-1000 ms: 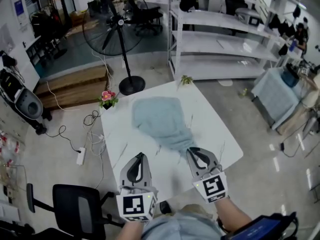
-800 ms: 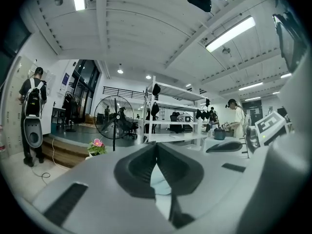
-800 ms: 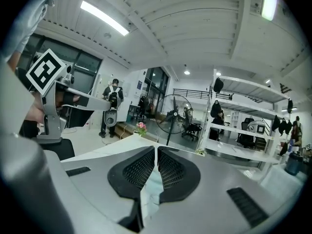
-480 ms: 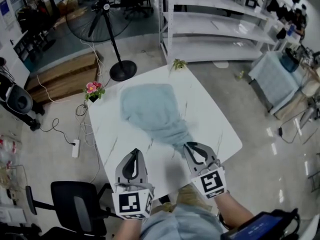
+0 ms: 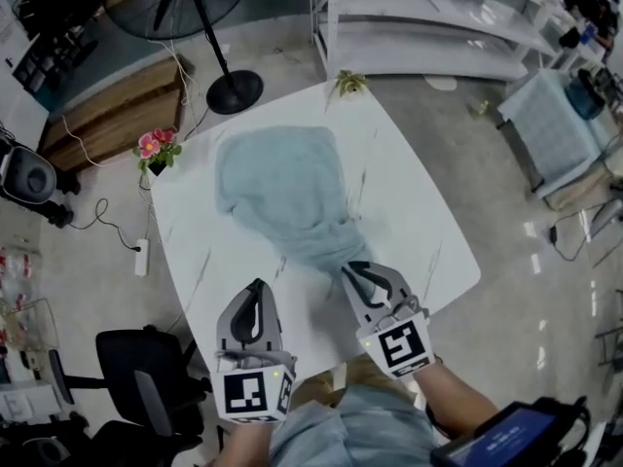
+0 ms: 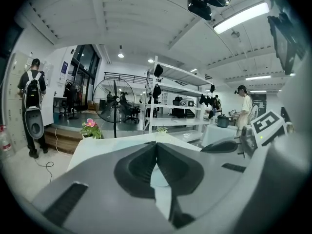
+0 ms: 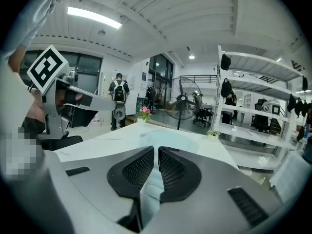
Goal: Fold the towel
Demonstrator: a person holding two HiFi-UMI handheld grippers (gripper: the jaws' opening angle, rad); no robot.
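A light blue towel (image 5: 282, 188) lies on the white table (image 5: 419, 232), spread wide at the far side and bunched to a narrow end near me. My right gripper (image 5: 358, 269) is at that narrow end. Its jaws have just been opening and a slim gap shows between the pads (image 7: 141, 167). Towel cloth (image 7: 150, 191) shows in the gap, but the pads are not pressing on it. My left gripper (image 5: 255, 288) hovers shut and empty over bare table, left of the towel's end. In the left gripper view its jaws (image 6: 156, 143) meet tip to tip.
A pink flower pot (image 5: 151, 149) stands at the table's left corner and a small green plant (image 5: 350, 83) at the far corner. A standing fan (image 5: 234, 90), white shelving (image 5: 438, 27) and a black office chair (image 5: 146, 387) surround the table.
Both grippers have sunk toward the tabletop. The towel's near end, pulled up at the right gripper before, now lies lower on the table. The right jaws stand slightly wider.
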